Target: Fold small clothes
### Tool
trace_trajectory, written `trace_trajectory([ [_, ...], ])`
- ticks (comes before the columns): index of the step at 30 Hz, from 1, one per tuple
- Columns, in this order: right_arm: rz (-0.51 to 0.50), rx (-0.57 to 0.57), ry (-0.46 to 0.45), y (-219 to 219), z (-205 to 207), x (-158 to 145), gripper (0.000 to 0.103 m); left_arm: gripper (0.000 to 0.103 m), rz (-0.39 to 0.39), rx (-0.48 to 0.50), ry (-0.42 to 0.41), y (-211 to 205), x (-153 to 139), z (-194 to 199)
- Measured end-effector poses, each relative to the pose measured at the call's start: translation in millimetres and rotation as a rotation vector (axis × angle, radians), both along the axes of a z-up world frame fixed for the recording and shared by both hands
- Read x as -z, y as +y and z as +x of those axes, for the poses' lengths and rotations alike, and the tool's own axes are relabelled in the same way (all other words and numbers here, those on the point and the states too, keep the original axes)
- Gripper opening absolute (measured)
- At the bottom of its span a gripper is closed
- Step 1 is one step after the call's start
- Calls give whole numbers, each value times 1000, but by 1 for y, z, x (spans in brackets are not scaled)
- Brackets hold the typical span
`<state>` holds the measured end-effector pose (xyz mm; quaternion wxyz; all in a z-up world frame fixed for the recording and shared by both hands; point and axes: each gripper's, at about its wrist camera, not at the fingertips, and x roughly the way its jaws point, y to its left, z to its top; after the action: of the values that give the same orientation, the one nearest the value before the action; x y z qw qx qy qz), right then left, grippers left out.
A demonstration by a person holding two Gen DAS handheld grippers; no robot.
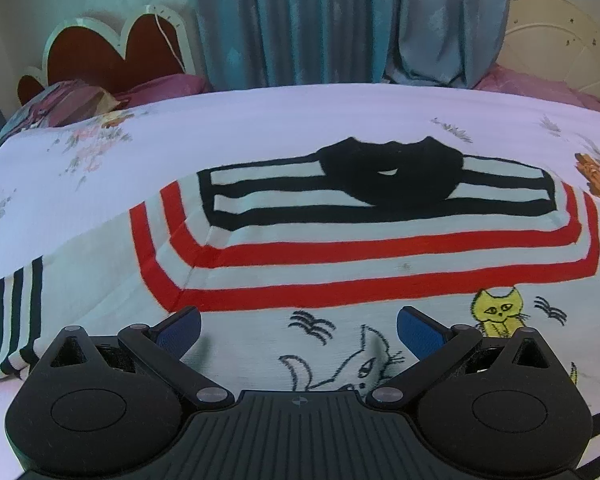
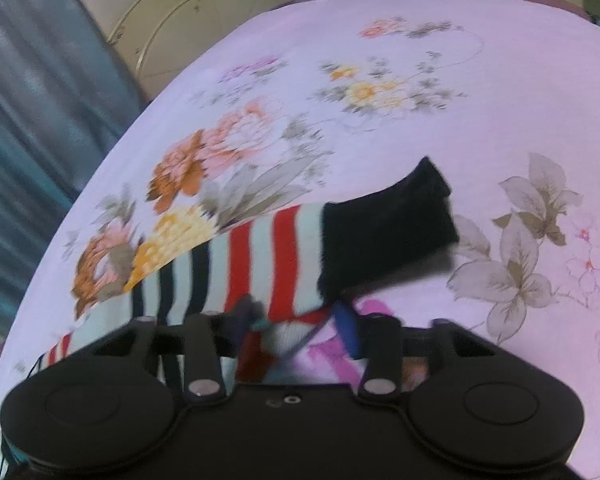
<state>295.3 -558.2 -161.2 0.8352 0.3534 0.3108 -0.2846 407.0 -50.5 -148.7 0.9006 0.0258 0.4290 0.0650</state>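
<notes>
A small white sweater (image 1: 340, 272) lies flat on the bed, with red and black stripes, a black collar (image 1: 392, 176) and cat drawings. Its one sleeve (image 1: 12, 320) stretches off to the left. My left gripper (image 1: 300, 328) hovers open over the sweater's lower part, its blue pads (image 1: 180, 328) wide apart with nothing between them. In the right wrist view the other striped sleeve (image 2: 260, 256) ends in a black cuff (image 2: 384, 232). My right gripper (image 2: 296, 326) is narrowed onto a bunch of that sleeve's lower edge, and the cuff hangs a little off the sheet.
The floral bedsheet (image 1: 260, 120) covers the whole bed. Pillows (image 1: 60, 100) and a red headboard (image 1: 100, 52) are at the far left, and blue curtains (image 1: 340, 20) hang behind. A cream bed frame (image 2: 172, 20) stands past the bed's edge.
</notes>
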Motion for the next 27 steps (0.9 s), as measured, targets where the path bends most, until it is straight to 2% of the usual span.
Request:
trace_trajectory([
  [2, -20, 5, 2, 0, 1, 1, 23, 103, 3, 0, 0, 2, 1, 1],
  [4, -49, -2, 1, 2, 1, -1, 19, 103, 5, 3, 2, 4, 1, 1],
  [8, -173, -48, -44, 21, 1, -21, 16, 103, -4, -2, 1, 6, -2, 0],
  [10, -251, -106, -77, 40, 5, -37, 16, 103, -9, -8, -5, 10, -4, -1],
  [15, -414, -366, -169, 121, 25, -75, 14, 103, -41, -48, -26, 26, -14, -3],
  [18, -446, -554, -210, 182, 37, -81, 12, 103, -58, -67, -43, 37, -21, -6],
  [22, -462, -790, -208, 259, 51, -65, 12, 103, -79, -75, -66, 47, -28, -13],
  [25, -406, -929, -153, 299, 64, -38, 13, 103, -118, -77, -63, 51, -26, -16],
  [27, -379, -992, -117, 316, 69, -24, 21, 103, -175, -61, -41, 49, -20, -17],
])
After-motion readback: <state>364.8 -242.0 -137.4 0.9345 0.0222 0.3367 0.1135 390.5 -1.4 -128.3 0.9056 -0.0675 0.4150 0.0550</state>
